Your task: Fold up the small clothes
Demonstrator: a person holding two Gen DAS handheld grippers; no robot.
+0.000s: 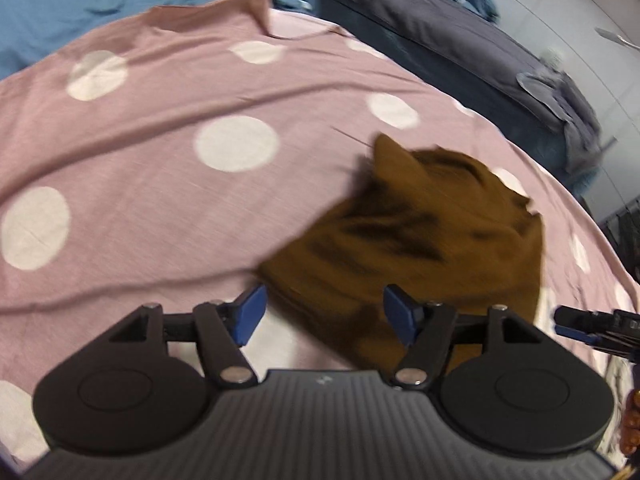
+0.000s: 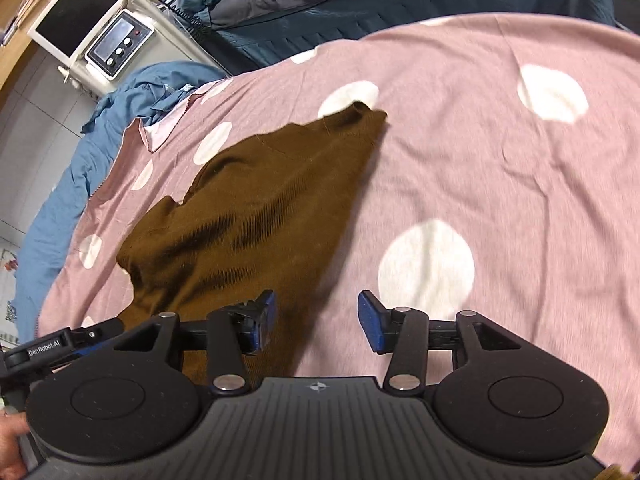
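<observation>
Two claws, both wide, nothing pinched. Pink polka-dot sheet (image 2: 480, 160) covers the bed; brown knit garment (image 2: 256, 216) lies rumpled on it, near edge just under both claws. Left claw (image 1: 324, 314) hangs over the near hem, right claw (image 2: 316, 322) straddles its right edge. Advice: flatten first, pinch hem corners only, don't snag sheet.

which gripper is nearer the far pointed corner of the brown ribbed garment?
Hard to call; both sit at its near edge. Left gripper straddles the brown ribbed garment, fingers open. Right gripper is at its right-hand edge, one finger over cloth, the other over the pink polka-dot sheet.
</observation>
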